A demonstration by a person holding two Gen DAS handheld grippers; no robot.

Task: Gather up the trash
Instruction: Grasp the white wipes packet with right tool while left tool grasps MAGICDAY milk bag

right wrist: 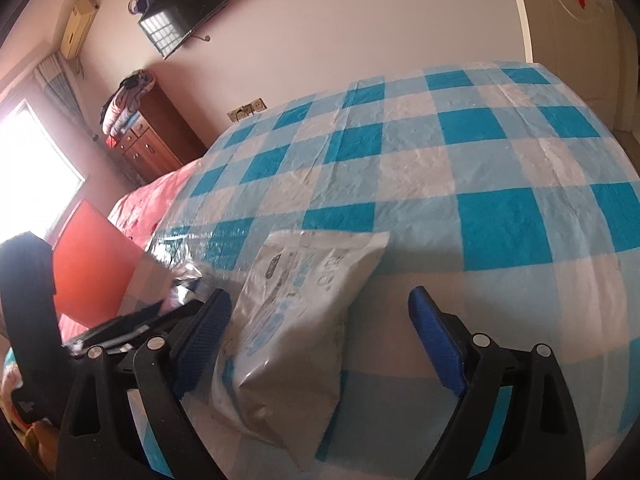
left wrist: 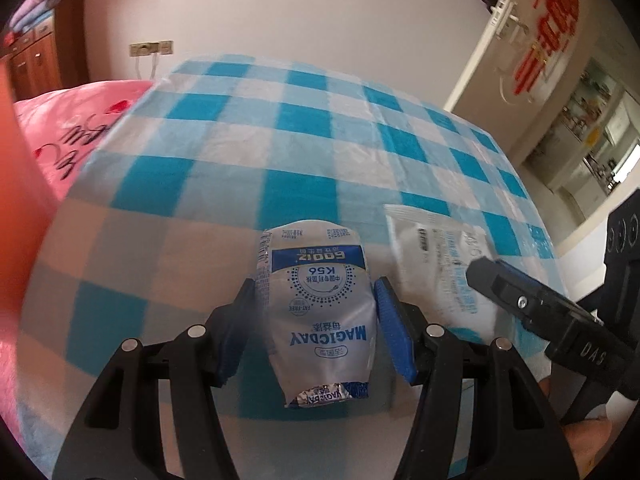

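Left wrist view: we see the left gripper (left wrist: pixel 316 312) with its blue pads (left wrist: pixel 394 332) set on either side of a crumpled milk pouch (left wrist: pixel 318 304), white and blue with "MAGICDAY" printed on it. The pads sit against the pouch's sides, so we record the fingers as closed on it. The pouch lies lengthwise between the fingers, above the checked tablecloth (left wrist: pixel 280 140), blue and white and slightly wrinkled. Whether the pouch rests on the cloth or is lifted clear, we cannot tell.

Just right of the pouch lies a flat white packet (left wrist: pixel 436 256) with blue print. The right gripper (left wrist: pixel 532 304) reaches in from the right edge, over that packet.

Right wrist view: the right gripper (right wrist: pixel 320 320) has its fingers spread wide. The white packet (right wrist: pixel 296 320) lies on the tablecloth (right wrist: pixel 460 152) between them, nearer the left finger and well apart from the right one. We see no contact we can confirm.

A pink bedcover (left wrist: pixel 76 120) shows beyond the cloth's left edge, and something red (right wrist: pixel 96 256) stands at the left.
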